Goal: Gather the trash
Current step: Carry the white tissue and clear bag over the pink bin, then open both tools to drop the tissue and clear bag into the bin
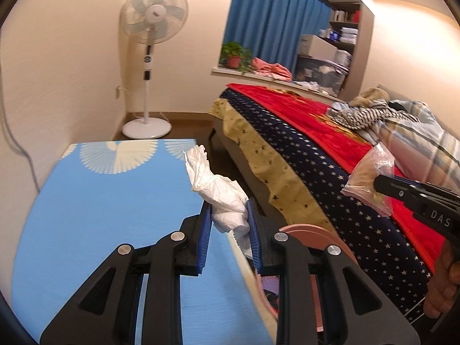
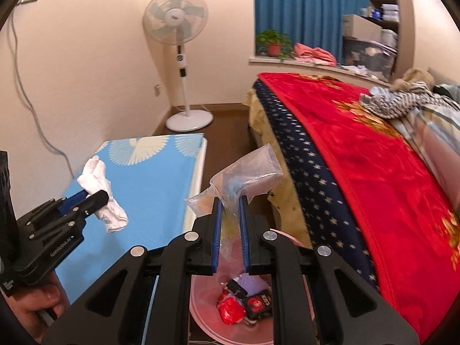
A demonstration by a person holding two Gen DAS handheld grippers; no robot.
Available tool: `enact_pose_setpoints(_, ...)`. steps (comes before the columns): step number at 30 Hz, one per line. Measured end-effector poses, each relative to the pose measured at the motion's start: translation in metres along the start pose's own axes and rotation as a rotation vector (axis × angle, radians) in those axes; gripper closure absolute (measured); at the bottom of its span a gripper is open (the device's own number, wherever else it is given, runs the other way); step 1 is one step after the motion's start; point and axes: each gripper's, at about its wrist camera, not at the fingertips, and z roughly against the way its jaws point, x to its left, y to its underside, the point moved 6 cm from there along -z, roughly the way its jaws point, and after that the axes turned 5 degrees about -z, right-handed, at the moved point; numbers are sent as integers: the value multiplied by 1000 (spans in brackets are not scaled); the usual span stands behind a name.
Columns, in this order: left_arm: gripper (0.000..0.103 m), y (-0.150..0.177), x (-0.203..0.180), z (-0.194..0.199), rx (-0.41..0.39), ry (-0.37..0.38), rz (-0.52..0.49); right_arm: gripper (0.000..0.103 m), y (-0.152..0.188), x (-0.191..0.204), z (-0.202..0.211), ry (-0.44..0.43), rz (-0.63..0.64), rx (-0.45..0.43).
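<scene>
Our left tongs (image 1: 230, 218) clamp the tissue (image 1: 221, 198) above the table (image 1: 86, 201); our right tongs (image 2: 230, 224) pinch the bag (image 2: 244, 169) over the bin (image 2: 201, 310). Drop step: right releases first, left must swing over.

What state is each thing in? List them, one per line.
Left claw: shut on the tissue.
Tissue: crumpled, held above the blue table.
Right claw: shut on the plastic bag.
Plastic bag: clear, crumpled, held over the bin.
Bin: open, holds red and black wrappers.
Fan: upright; spinning or not, cannot tell.
Curtain: drawn.
</scene>
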Motion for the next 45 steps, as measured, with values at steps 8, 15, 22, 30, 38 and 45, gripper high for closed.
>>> enact_pose_setpoints(8,79,10,-49,-30,33,64,-44,90,5,-31,5,82,11,-17)
enact_pose_setpoints(15,79,18,-77,-51,63,98,-83,90,10,-64,-5,122,-28,24)
enact_pose_setpoints(22,79,28,-86,-71,111,122,-90,90,23,-79,-27,137,-47,120)
enact_pose_setpoints(30,79,40,-98,-81,151,155,-112,90,31,-79,-38,128,-55,166)
enact_pose_setpoints(38,78,40,-105,-79,147,180,-124,90,34,-79,-39,121,-65,180)
enact_pose_setpoints(45,61,41,-100,-79,159,196,-93,67,36,-80,-41,121,-71,197)
